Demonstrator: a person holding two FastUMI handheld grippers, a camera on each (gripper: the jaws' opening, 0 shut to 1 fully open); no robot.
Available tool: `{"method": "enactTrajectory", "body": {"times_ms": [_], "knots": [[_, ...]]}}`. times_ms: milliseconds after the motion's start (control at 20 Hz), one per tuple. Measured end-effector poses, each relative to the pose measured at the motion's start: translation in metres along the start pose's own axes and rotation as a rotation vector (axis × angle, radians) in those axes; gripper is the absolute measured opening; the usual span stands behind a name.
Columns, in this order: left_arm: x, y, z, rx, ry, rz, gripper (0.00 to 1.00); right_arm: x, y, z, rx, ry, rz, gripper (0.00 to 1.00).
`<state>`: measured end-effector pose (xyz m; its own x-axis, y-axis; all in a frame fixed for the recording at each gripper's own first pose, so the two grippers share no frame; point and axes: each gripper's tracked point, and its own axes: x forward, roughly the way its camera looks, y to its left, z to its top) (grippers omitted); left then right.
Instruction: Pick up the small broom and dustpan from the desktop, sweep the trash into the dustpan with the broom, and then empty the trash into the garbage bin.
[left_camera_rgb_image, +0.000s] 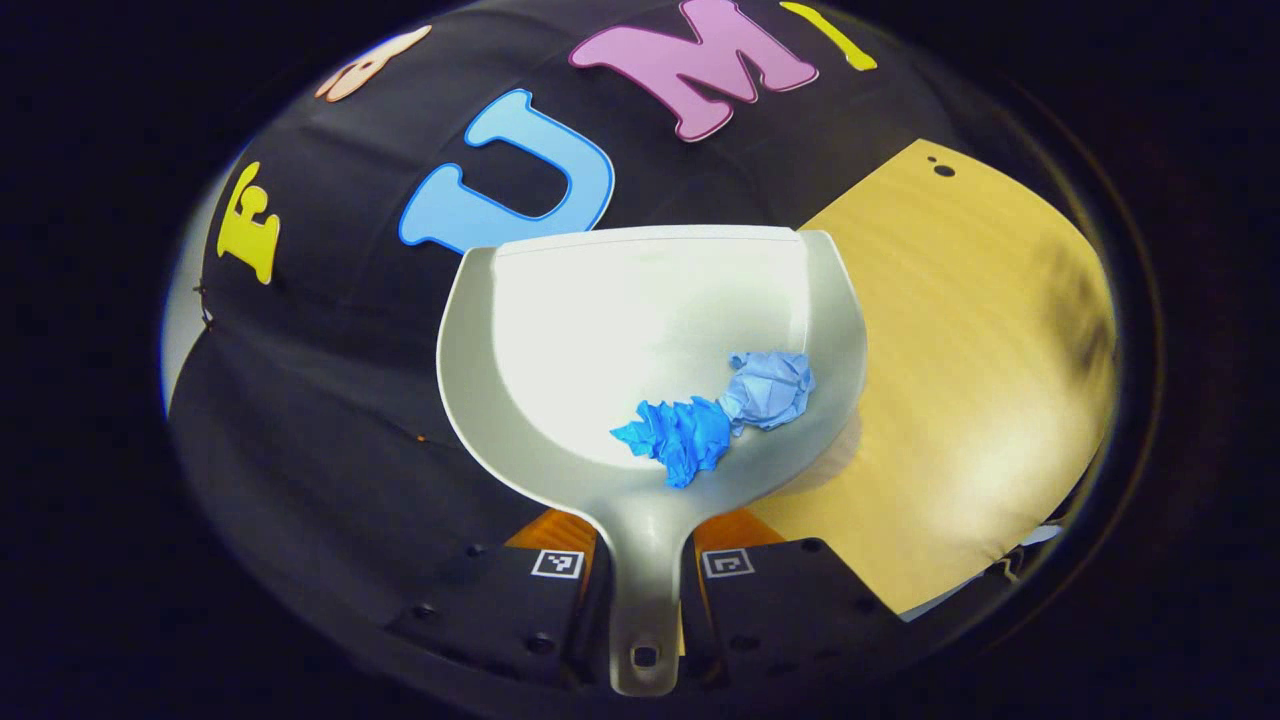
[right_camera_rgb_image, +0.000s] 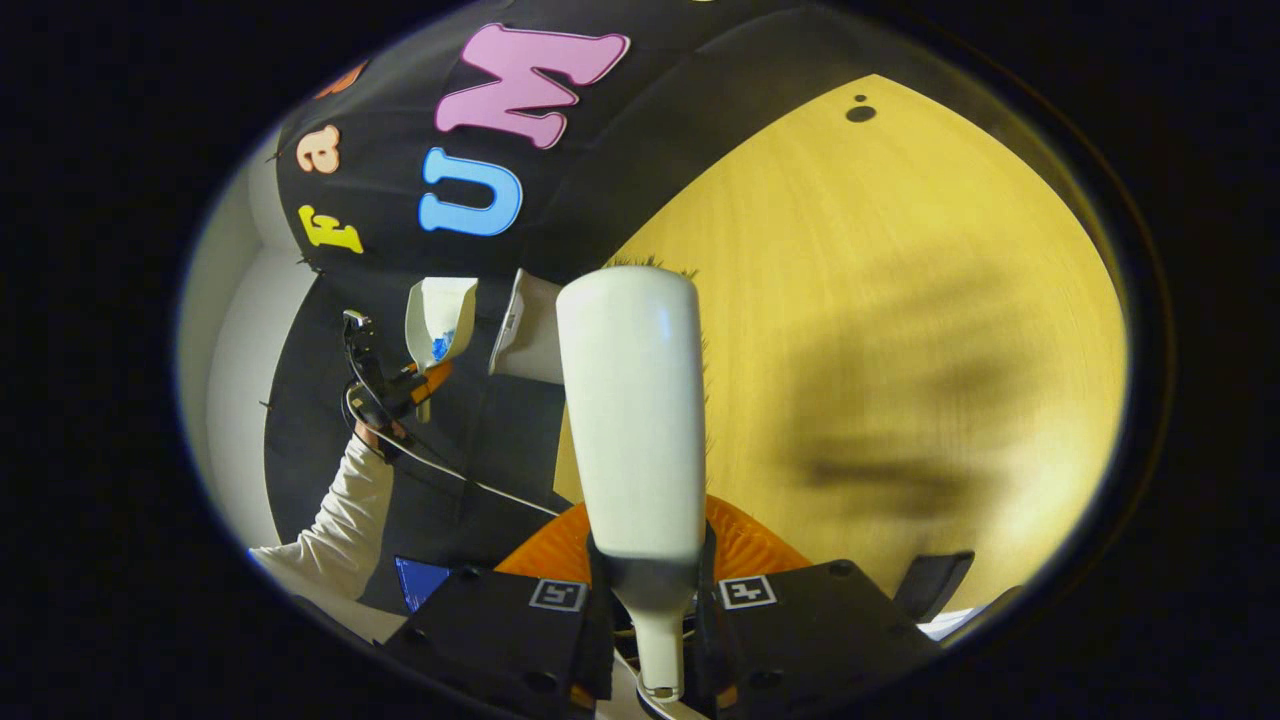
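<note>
In the left gripper view, the left hand-held gripper (left_camera_rgb_image: 645, 580) is clamped on the handle of the dustpan (left_camera_rgb_image: 600, 330), held off the surface (left_camera_rgb_image: 960, 330); two light crumpled blue scraps (left_camera_rgb_image: 715, 415) lie loose inside and could slide out.

In the right gripper view, the right hand-held gripper (right_camera_rgb_image: 655, 600) is clamped on the neck of the stiff, smooth broom (right_camera_rgb_image: 635, 410).

Both cams ride low on their tools, looking forward over the counter (left_camera_rgb_image: 960, 330) toward the booth wall; the right one also catches the dustpan (right_camera_rgb_image: 440, 318) far-left.
</note>
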<state>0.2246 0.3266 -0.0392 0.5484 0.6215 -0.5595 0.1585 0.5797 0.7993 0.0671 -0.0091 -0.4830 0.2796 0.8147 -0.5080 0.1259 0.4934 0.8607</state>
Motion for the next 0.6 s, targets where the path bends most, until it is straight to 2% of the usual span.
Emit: {"method": "enactTrajectory", "body": {"times_ms": [250, 350, 600], "knots": [[-0.005, 0.017, -0.023, 0.254, 0.13, 0.143, 0.27, -0.035, -0.046, -0.022, 0.047, -0.03, -0.041, 0.34], [-0.004, 0.025, -0.026, 0.363, 0.163, 0.195, 0.27, -0.035, -0.063, -0.029, 0.06, -0.036, -0.064, 0.34], [-0.011, 0.049, -0.02, 0.818, 0.207, 0.438, 0.27, -0.027, -0.078, -0.043, 0.061, -0.017, -0.091, 0.34]]}}
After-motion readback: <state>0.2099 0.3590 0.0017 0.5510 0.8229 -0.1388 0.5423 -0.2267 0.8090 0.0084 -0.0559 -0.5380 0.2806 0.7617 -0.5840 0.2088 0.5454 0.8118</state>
